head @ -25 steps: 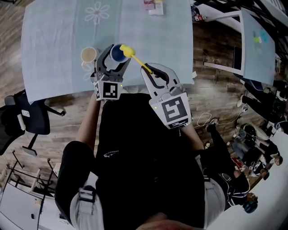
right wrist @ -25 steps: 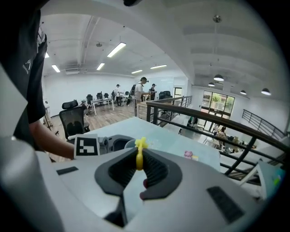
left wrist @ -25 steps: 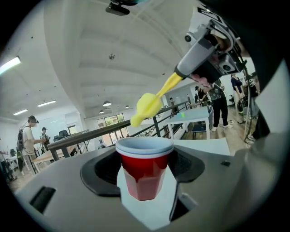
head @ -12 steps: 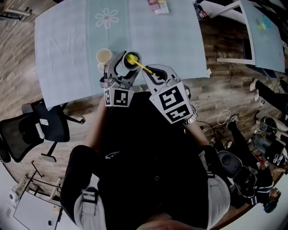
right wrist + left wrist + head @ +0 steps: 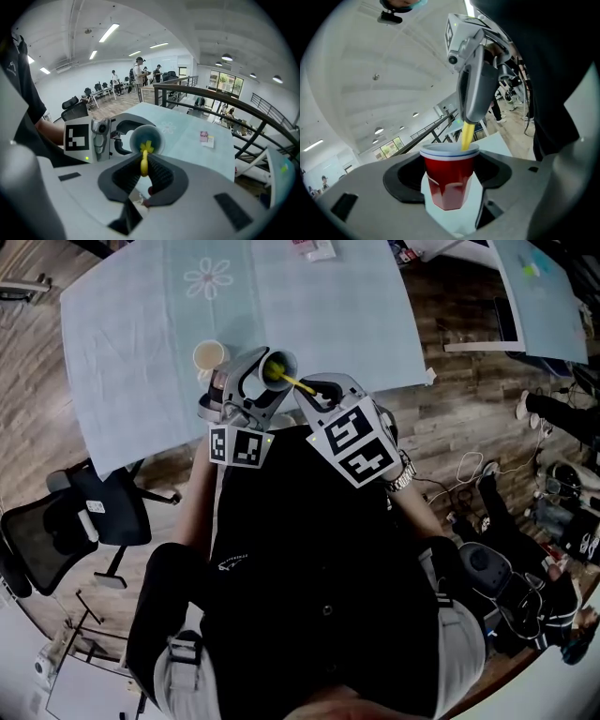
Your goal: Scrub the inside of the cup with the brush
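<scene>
We see the cup [image 5: 449, 180] clamped between the jaws of the left gripper [image 5: 450, 190], off the table. It is red outside, with a white rim edged by a thin blue line and a pale inner wall. From the head view its open mouth faces up towards us.

The brush [image 5: 298, 383] is yellow, with a thin straight handle. The right gripper [image 5: 143, 169] has its jaws closed on that handle. The handle slants over the cup's rim, and the small yellow head sits inside the cup [image 5: 146, 140], near the middle of its mouth.
</scene>
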